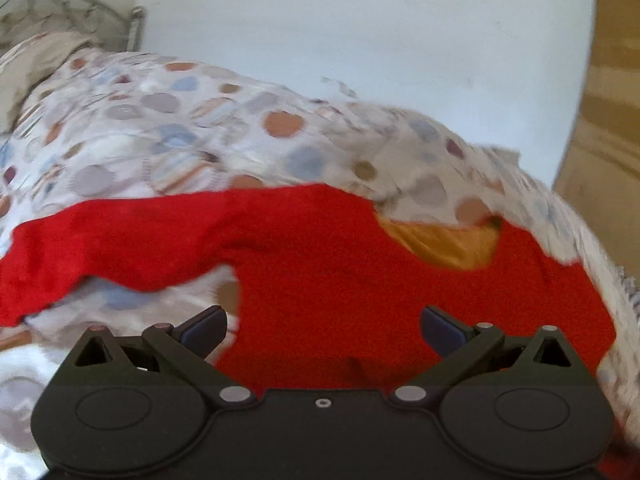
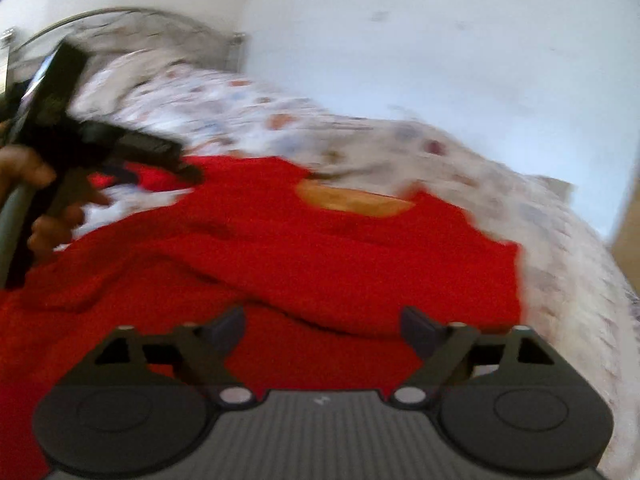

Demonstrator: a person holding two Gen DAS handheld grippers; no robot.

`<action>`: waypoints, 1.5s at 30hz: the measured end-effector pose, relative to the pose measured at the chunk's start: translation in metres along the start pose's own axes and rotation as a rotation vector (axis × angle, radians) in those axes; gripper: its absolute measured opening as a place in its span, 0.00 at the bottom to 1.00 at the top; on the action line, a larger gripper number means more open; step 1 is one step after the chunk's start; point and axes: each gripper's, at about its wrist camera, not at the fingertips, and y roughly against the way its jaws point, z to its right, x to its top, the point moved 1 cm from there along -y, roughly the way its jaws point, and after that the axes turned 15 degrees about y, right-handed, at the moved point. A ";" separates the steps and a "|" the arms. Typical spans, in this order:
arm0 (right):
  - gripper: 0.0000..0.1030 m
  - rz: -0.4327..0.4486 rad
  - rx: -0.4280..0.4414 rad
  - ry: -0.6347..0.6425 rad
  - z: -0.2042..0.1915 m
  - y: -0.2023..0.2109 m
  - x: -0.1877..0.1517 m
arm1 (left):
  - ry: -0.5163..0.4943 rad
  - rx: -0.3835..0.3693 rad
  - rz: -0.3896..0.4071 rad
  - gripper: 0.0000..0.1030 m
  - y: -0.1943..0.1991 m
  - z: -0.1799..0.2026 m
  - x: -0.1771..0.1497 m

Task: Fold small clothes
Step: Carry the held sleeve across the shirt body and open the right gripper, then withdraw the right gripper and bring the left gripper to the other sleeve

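Note:
A small red sweater (image 1: pixel 340 272) lies spread on a spotted bedspread (image 1: pixel 160 132), its orange-lined neck opening (image 1: pixel 444 244) at the far right and one sleeve (image 1: pixel 100 248) stretched left. My left gripper (image 1: pixel 323 326) is open and empty just above the sweater's body. In the right wrist view the same sweater (image 2: pixel 300 248) fills the middle, rumpled, with its neck opening (image 2: pixel 352 200) beyond. My right gripper (image 2: pixel 322 330) is open and empty above the sweater's near part. The left gripper (image 2: pixel 156 160) shows there at the upper left, held by a hand over the sleeve.
The bed runs back to a metal headboard (image 2: pixel 140 24) and a pillow (image 1: pixel 36 64) at the left. A white wall (image 1: pixel 360 32) stands behind the bed. A wooden floor (image 1: pixel 608 120) shows past the bed's right edge.

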 end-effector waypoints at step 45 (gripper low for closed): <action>0.96 -0.062 -0.323 -0.271 0.133 -0.091 -0.011 | -0.062 0.051 0.042 1.00 -0.018 -0.007 -0.050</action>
